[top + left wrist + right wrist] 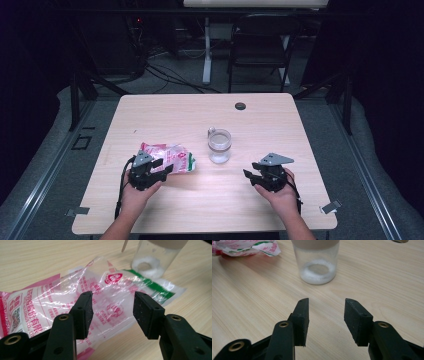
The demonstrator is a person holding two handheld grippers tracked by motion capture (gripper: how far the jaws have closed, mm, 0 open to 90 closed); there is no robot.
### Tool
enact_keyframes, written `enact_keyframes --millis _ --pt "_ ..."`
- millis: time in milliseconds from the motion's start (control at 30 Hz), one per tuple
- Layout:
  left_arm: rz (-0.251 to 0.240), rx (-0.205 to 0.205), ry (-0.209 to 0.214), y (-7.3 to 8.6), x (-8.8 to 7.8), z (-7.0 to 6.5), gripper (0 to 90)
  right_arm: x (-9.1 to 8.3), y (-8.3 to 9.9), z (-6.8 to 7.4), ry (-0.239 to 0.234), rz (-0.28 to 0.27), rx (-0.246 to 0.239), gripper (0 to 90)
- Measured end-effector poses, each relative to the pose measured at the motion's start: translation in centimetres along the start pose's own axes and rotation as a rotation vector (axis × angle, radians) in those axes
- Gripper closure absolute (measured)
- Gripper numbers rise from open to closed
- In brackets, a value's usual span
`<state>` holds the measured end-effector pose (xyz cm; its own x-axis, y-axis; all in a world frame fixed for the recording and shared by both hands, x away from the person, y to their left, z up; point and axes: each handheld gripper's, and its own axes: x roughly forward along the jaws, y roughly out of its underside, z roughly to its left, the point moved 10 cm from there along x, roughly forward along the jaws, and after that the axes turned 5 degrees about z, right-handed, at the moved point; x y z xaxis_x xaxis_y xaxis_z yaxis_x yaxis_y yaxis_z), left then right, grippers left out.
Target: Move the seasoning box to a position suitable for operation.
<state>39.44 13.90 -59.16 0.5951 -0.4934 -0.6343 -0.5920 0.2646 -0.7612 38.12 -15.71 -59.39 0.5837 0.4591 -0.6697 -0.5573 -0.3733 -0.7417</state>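
Both your grippers hang released over the bench.
Your left gripper (112, 315) spreads its jaws above the plastic bag (75, 300), gripping nothing; your right gripper (325, 320) faces the glass jar (317, 262), jaws wide, empty.

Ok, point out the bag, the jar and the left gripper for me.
bag (62, 300), left gripper view, on its printed clear front.
jar (219, 146), high view, on its glass side.
left gripper (168, 166), high view, midway between the tips of its fingers.

Table (280, 125) w/ bag (175, 157), jar (220, 146)
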Motion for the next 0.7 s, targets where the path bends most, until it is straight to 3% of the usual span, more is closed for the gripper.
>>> enact_keyframes --millis 67,200,367,500,700 --pt "0.000 0.015 0.002 -1.1 -0.2 -0.8 49.8 -0.3 -0.6 0.0 -0.009 -0.005 0.022 55.4" --pt "-0.001 0.045 0.020 -3.6 0.5 -2.6 54.7 -1.0 -2.2 -0.5 -0.004 -0.015 0.017 61.7" --pt "0.006 0.087 -0.014 -6.5 2.7 -3.6 66.0 -0.6 -4.4 -1.6 0.013 -0.022 0.017 66.8" --pt "0.028 0.054 -0.008 -8.2 5.1 -3.8 77.3 0.3 -6.1 -2.6 0.027 -0.023 0.017 73.7" --pt "0.060 0.022 -0.008 -9.5 7.4 -3.8 85.2 2.7 -7.8 -3.8 0.021 -0.010 0.053 83.1"
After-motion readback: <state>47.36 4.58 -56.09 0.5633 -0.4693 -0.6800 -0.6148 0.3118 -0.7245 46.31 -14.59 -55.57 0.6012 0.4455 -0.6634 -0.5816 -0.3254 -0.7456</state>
